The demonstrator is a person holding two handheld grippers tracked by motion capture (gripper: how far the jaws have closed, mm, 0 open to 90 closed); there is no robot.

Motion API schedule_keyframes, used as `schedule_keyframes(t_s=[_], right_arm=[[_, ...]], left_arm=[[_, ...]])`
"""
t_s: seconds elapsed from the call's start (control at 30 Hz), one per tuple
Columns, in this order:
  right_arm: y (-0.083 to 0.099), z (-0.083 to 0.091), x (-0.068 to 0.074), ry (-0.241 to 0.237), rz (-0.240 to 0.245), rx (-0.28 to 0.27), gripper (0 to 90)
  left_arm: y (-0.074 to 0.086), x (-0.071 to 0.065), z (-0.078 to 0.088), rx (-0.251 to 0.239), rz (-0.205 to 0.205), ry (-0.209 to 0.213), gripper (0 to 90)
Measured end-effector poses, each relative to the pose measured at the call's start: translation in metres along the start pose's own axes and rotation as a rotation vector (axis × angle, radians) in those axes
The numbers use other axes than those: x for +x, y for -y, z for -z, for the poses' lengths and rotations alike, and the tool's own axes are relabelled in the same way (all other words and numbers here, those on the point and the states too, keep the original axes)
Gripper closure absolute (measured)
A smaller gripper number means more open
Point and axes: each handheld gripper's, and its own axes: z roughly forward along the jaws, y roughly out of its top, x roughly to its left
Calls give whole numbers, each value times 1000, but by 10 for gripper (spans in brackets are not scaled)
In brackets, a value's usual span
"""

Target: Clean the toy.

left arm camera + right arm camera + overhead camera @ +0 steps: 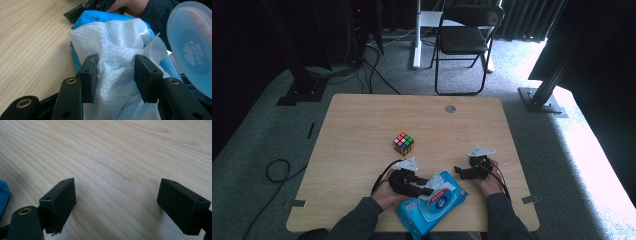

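A: Item one, the left tongs?

B: In their own view, the black jaws are clamped on a bunch of white textured wet wipe drawn up out of the blue plastic wipes pack. Both pads press into the tissue. The pack's translucent blue round flip lid stands open just beside the right-hand jaw. Beyond the wipe, a hand and the other black tongs lie at the pack's far end.

A: And the high view?

B: It adds the layout. The left tongs lie low at the pack's left end, pointing across it, jaws over the opened lid. A multicoloured puzzle cube sits well beyond them on the pale wooden surface. A black folding chair stands on the grey carpet past the far edge.

A: Item two, the right tongs?

B: Jaws wide apart, with bare wood grain between them. A sliver of the blue pack shows at the left edge of their view.

A: Pose?

B: The right tongs rest near the pack's right end, pointing left towards it. Both forearms, in dark sleeves, come in from the near edge, hands wrapped round the tong bodies, cables trailing.
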Motion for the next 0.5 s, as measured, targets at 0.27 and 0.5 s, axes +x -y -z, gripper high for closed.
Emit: schedule_keyframes(t_s=[0.27, 0.5], right_arm=[[0, 0, 0, 0, 0, 0, 151], [0, 0, 0, 0, 0, 0, 151]], left_arm=[[0, 2, 5, -38, 7, 14, 640], [-2, -7, 2, 1, -61, -51, 794]])
